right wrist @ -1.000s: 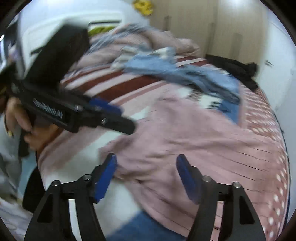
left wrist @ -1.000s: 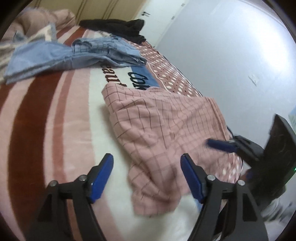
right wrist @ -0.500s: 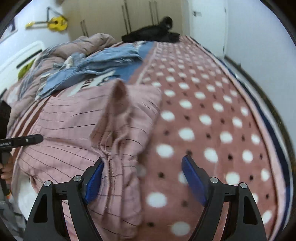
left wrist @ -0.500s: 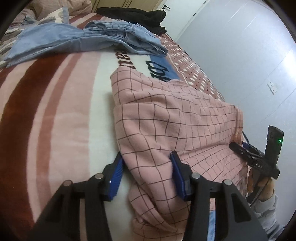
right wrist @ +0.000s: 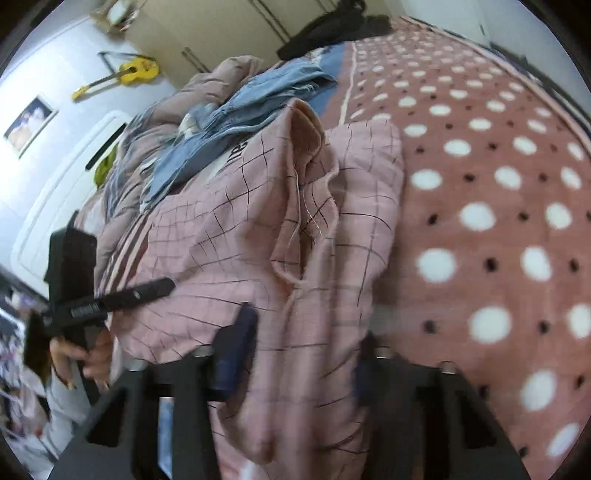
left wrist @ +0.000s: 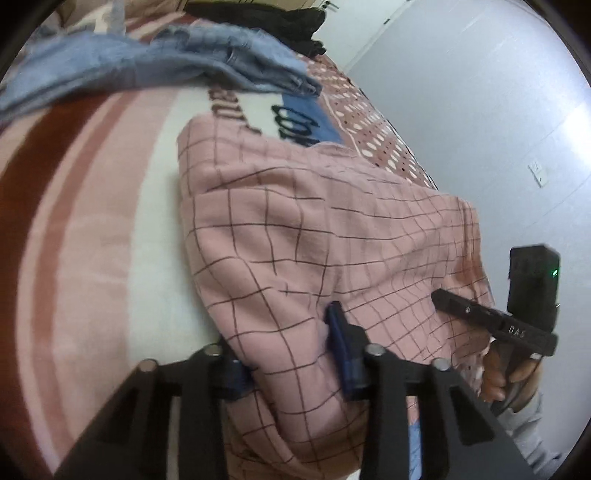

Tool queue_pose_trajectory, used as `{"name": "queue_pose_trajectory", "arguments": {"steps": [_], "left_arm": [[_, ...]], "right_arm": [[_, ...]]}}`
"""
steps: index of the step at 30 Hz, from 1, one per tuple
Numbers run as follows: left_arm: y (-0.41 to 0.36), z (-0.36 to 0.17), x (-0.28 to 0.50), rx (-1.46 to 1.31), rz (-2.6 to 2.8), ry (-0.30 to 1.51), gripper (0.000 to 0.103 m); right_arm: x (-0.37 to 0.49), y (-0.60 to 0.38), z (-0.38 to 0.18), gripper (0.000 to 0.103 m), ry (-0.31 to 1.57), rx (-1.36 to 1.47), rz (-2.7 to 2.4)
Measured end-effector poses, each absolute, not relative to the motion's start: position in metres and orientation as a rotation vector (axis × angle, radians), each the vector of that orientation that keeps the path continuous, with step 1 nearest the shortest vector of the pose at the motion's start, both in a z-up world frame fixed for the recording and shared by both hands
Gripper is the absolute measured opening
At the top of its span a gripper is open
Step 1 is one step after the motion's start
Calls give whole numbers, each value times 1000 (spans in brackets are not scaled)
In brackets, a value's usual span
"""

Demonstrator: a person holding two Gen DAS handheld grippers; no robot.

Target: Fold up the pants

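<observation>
- The left gripper is clamping its jaws on a bunched fold at the near edge of the pink checked pants; cloth is filling the gap between the blue pads, so the hold looks firm enough to lift or drag that edge.
- The right gripper is closing on the other near end of the pants, where a gathered, seamed ridge is running up from between its jaws; the picture is blurred there, but the pads are pressing the cloth from both sides.
- Holding both near ends at once is, I judge, setting up one even fold away from the person, with the edge kept taut between the two grips.
- Ahead of both sets of jaws the pants are lying spread but rumpled on the bed, on its striped and polka-dot blanket.
- Farther beyond the jaws, blue jeans are lying in a heap just past the far edge of the pants; they could be caught under the fold if it is carried too far.
- A black garment is lying behind the jeans, well apart.
- Left of the right jaws, beyond the crumpled duvet, a yellow guitar and a picture are hanging on the wall, out of the way.
</observation>
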State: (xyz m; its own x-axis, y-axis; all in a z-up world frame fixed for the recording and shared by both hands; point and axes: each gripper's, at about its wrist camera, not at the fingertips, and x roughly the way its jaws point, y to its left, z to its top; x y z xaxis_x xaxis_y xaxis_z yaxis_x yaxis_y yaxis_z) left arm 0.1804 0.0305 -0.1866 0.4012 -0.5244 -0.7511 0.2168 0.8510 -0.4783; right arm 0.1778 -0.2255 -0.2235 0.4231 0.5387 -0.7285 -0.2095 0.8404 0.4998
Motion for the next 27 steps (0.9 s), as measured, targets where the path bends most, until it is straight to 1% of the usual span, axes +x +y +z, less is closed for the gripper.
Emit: {"name": "queue_pose_trajectory", "arguments": {"steps": [2, 6, 9, 15, 21, 25, 27], "left_arm": [[32, -174, 175, -313, -471, 1021, 19], [52, -145, 168, -303, -454, 958, 17], [89, -120, 159, -301, -399, 898, 17], [203, -87, 135, -327, -246, 814, 17], [288, -96, 119, -321, -126, 803, 17], [332, -128, 114, -360, -88, 862, 17], [341, -144, 110, -371, -89, 899, 18]], "right_arm": [[175, -216, -213, 18, 999, 326, 490], [167, -189, -179, 16, 929, 308, 547], [164, -149, -151, 16, 890, 268, 612], [158, -57, -125, 16, 839, 224, 730], [159, 49, -141, 16, 838, 170, 814], [155, 98, -169, 16, 877, 156, 843], [149, 111, -183, 16, 911, 145, 852]]}}
